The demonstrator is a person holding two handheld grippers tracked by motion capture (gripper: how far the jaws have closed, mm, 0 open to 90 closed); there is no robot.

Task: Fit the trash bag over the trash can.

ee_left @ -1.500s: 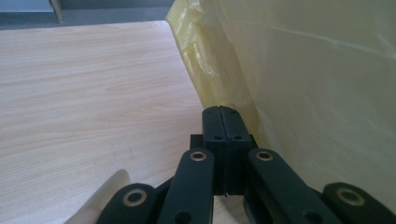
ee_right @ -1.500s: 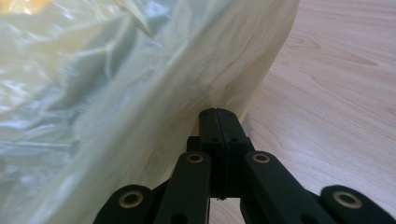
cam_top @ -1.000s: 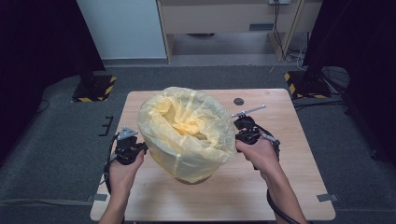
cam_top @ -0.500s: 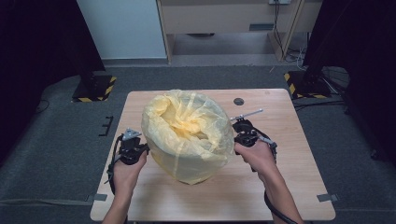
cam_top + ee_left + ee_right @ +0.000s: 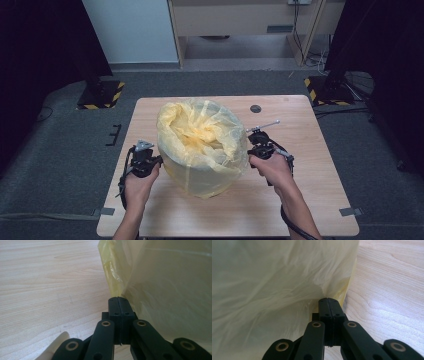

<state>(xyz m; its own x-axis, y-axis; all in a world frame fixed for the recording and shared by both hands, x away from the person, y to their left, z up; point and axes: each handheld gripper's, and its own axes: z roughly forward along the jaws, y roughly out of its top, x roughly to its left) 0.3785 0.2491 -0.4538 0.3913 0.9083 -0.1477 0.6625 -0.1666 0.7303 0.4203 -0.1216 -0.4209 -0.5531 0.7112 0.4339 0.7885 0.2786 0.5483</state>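
Yellow translucent plastic, a bin liner [image 5: 202, 145] draped over a pale round bin [image 5: 210, 175], was seen between the two claws near the middle of the wooden tabletop [image 5: 310, 150]. The left claw [image 5: 154, 161] was held at the liner's left flank and the right claw [image 5: 252, 150] at its right flank, each in a hand, and the liner's rim had been folded down over the bin's upper edge.

In the left gripper view the left claw [image 5: 117, 301] was shown with its jaws pressed fully together, the liner's skirt [image 5: 162, 287] lying just to the right of the tips and touching them; whether a fold of film was pinched could not be told, though none was seen between the pads. In the right gripper view the right claw [image 5: 329, 302] was likewise shut, and the film [image 5: 274, 290] was puckered directly ahead of its tips, as if a fold were caught there; this also could not be settled.

Beyond the right claw a small dark round object [image 5: 256, 108] lay on the tabletop, well apart from it.

Several risks were judged from this position. Thin film could be torn if pulled downward by closed tips against the bin's edge. Uneven pull from one side could drag the rim off the opposite edge, so that the liner slipped into the bin. The light bin itself could be tipped or slid across the smooth wood if pushed sideways.
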